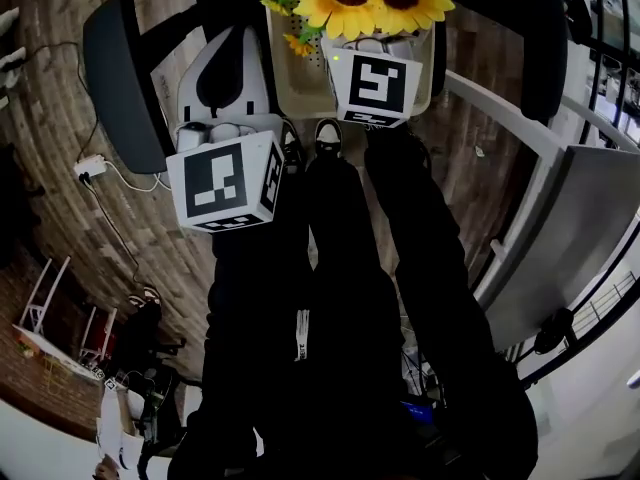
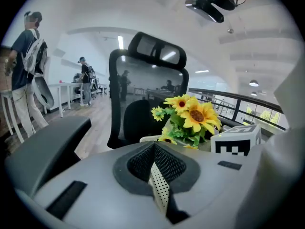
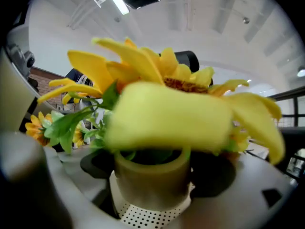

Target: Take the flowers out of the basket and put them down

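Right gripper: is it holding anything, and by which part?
Yes, the right gripper is shut on the sunflowers, gripping the pale cylindrical base just under the blooms.

In the right gripper view a blurred yellow petal [image 3: 167,120] hangs just above the fingers [image 3: 143,218] of the right gripper [image 3: 151,194], hiding everything beyond them. The stems of the flowers [image 3: 143,66], under the green collar [image 3: 150,175] between the pads, cannot be seen. In the head view the basket [image 1: 296,88] runs off the top edge, and the marker cube [image 1: 378,86] covers those fingers.
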### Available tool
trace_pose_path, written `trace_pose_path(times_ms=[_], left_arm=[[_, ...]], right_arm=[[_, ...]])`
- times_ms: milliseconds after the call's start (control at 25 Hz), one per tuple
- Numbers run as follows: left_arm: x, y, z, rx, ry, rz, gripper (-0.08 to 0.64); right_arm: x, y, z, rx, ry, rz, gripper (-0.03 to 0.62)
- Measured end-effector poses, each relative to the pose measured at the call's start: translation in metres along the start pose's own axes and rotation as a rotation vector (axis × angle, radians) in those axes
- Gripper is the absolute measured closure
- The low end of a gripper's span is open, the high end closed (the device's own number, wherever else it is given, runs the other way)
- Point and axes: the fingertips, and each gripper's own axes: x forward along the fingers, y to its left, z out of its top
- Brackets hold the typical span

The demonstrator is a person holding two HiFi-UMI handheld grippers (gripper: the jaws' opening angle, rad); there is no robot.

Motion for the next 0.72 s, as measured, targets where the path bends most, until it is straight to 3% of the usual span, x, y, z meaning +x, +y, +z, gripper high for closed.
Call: trace_pose_path(times_ms=[280, 520, 720], left_arm=[[-0.032, 0.000, 0.047, 0.027, -0.044, 0.019, 0.558], [-0.057, -0.041, 0.112, 0.048, -0.102, 0.000, 0.558], [-0.078, -0.024, 0.164, 0.047, -0.149, -0.022, 0.559]], right_arm=[[-0.040, -0.014, 0.090, 0.000, -0.132, -0.050, 0.115], [-0.090, -0.048, 0.183, 0.015, -0.232, -0.100, 0.115], [-0.108, -0.035, 0.253, 0.002, -0.283, -0.145, 0.115]])
